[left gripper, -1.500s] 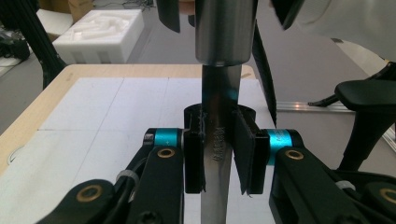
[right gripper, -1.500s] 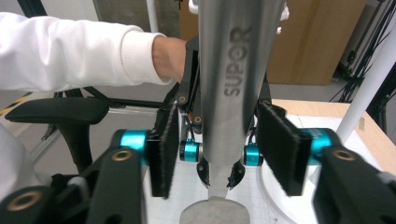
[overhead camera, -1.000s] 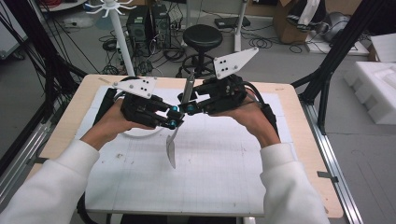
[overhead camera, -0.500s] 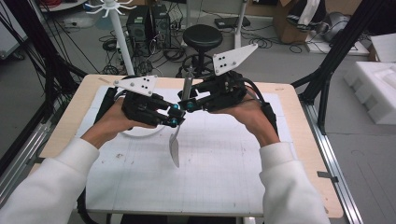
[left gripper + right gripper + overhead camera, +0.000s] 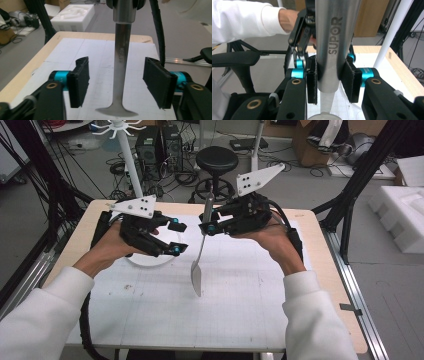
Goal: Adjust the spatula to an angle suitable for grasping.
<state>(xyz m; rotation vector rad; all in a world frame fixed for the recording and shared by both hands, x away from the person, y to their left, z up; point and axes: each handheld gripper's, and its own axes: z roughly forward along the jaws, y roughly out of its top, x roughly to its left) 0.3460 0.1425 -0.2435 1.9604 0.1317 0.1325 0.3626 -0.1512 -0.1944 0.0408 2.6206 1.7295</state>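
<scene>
Steel spatula point(image 5: 199, 251) hanging upright above the white gridded mat point(image 5: 235, 320), blade point(image 5: 196, 279) down and clear of the surface, handle point(image 5: 336, 37) stamped SUPOR. Being clamped at the handle by the right gripper point(image 5: 209, 227), pads point(image 5: 348, 80) pressing both sides of the metal in the right gripper view. Sitting between the parted pads point(image 5: 79, 81) of the left gripper point(image 5: 176, 237), not touching either one; left tongs standing released, wide gaps showing on both sides of the shaft in the left gripper view. Resting beneath the left hand point(image 5: 107, 251), partly hidden, a white plate point(image 5: 150, 260) on the mat. Bearing all of it, a pale wooden table point(image 5: 327, 270). Standing beyond the far edge, a black stool point(image 5: 216, 160) among cables on the floor, and white foam blocks point(image 5: 402, 215) lying off to the right.
</scene>
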